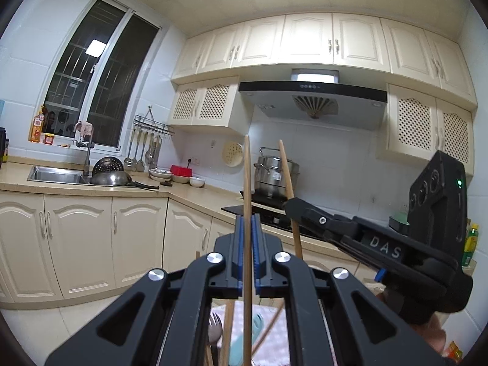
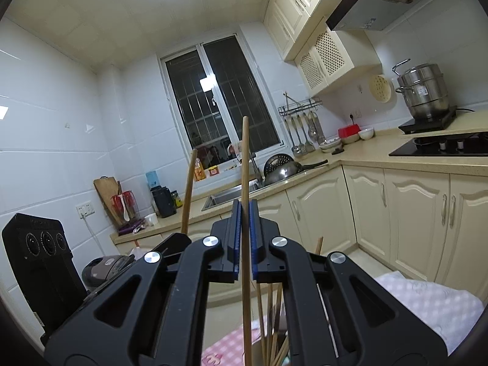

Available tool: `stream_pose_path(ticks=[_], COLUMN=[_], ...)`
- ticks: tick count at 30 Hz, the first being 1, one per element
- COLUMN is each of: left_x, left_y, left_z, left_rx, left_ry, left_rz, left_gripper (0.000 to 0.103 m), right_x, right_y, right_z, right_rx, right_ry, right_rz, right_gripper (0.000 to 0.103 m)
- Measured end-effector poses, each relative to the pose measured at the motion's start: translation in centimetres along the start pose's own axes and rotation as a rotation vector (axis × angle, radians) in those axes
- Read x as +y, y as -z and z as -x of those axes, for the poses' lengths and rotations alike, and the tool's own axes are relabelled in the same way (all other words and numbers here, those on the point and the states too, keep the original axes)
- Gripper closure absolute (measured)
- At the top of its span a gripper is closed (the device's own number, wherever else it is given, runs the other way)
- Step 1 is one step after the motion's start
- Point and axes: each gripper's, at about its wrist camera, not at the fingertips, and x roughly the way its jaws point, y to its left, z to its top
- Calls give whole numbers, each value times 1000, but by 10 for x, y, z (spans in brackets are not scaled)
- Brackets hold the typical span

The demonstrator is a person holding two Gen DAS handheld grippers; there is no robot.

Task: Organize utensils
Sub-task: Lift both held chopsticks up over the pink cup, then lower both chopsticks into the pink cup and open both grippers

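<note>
My left gripper (image 1: 247, 222) is shut on a wooden chopstick (image 1: 247, 177) that stands upright between its blue pads. To its right, my right gripper (image 1: 289, 205) holds a second chopstick (image 1: 286, 170), tilted slightly. In the right wrist view, the right gripper (image 2: 244, 207) is shut on its upright chopstick (image 2: 244, 158). The left gripper (image 2: 175, 241) is at the left with its chopstick (image 2: 188, 189). Both grippers point level, well above the table. Below them lie several more chopsticks (image 2: 268, 320), a fork (image 1: 215, 326) and a light blue utensil (image 1: 241, 344).
A pink checked cloth (image 2: 219, 347) covers the table under the grippers. Beyond are cream cabinets, a sink (image 1: 55, 175) with a pan and colander, a steel pot (image 1: 274, 174) on the hob, hanging ladles (image 1: 143, 152), and a rice cooker (image 2: 103, 270) low at the left.
</note>
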Motion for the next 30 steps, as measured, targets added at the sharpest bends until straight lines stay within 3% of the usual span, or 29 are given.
stream_pose_path(ticks=[11, 23, 27, 29, 30], left_x=[29, 36, 36, 37, 39], left_y=[29, 47, 55, 57, 57], left_z=[-48, -50, -53, -53, -52], left_rx=[-12, -14, 20, 42, 57], left_ry=[-16, -38, -40, -38, -34], left_rz=[66, 78, 86, 87, 91], left_gripper=[98, 98, 98, 97, 92], right_x=[-29, -21, -20, -24, -26], right_y=[27, 42, 44, 44, 43], right_z=[-47, -56, -61, -67, -69], right_rx=[52, 116, 169, 239, 265], right_ry=[3, 16, 19, 10, 8], right_rz=[-8, 26, 30, 19, 12], right_gripper=[97, 97, 97, 95, 88])
